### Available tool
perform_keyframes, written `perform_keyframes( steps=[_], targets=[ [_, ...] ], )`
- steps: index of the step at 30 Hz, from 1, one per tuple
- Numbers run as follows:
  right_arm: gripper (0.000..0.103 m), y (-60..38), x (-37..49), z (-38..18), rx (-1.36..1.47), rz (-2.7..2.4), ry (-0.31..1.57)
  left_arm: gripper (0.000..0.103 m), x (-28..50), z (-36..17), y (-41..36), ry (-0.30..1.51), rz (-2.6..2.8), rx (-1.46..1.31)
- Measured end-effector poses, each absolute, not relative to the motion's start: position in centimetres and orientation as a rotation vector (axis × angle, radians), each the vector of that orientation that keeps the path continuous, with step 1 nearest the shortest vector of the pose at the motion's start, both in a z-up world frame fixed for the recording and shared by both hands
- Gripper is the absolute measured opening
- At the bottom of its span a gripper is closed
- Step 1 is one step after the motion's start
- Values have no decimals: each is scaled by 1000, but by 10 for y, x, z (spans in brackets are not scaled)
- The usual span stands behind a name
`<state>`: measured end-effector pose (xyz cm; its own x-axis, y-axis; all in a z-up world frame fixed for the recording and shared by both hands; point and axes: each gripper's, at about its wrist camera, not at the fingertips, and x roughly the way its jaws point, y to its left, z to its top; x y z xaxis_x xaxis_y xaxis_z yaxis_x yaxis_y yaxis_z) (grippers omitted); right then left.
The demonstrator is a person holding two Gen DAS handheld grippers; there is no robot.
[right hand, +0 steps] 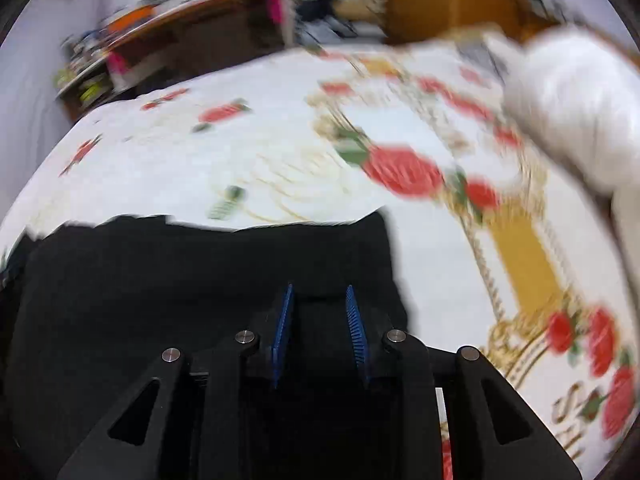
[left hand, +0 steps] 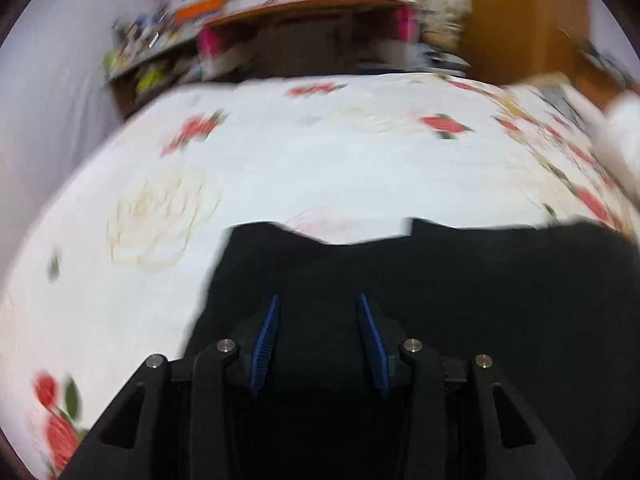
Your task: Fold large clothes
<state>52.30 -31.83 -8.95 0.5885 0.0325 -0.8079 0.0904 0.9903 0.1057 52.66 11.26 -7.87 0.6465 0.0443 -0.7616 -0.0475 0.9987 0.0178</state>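
Note:
A large black garment lies spread on a bed with a white rose-patterned sheet. My left gripper hovers over the garment's left part, jaws apart, blue pads showing, nothing between them. In the right wrist view the same black garment fills the lower left. My right gripper is over its right edge, jaws apart and empty. Both views are motion-blurred.
A white pillow or bundle lies on the bed at the far right. Beyond the bed stand a cluttered shelf, a table with pink legs and a wooden cupboard.

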Motion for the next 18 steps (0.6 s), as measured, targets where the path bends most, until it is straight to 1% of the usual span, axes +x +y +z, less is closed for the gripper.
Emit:
perform_keyframes(
  steps=[2,6,8,9,11,14,18],
  targets=[
    [24,-329,527,-103,172,-36,942,43,528,-85,125,857,40,-87],
    [22,-334,533,-120,171,-93,964,43,525,-97,119,837,60,-73],
    [24,-345,534,-124,212,-110,994,43,525,-96,117,837,69,-56],
    [28,-347,534,-121,213,-117,1003,43,525,-95,117,844,72,-48],
    [30,-341,528,-105,136,-138,972,42,524,-86,117,852,86,-19],
    [30,-341,508,-76,124,-120,912,42,507,-62,124,825,80,-35],
    [31,-344,455,-33,158,-53,814,42,453,-29,142,745,47,-87]
  ],
)
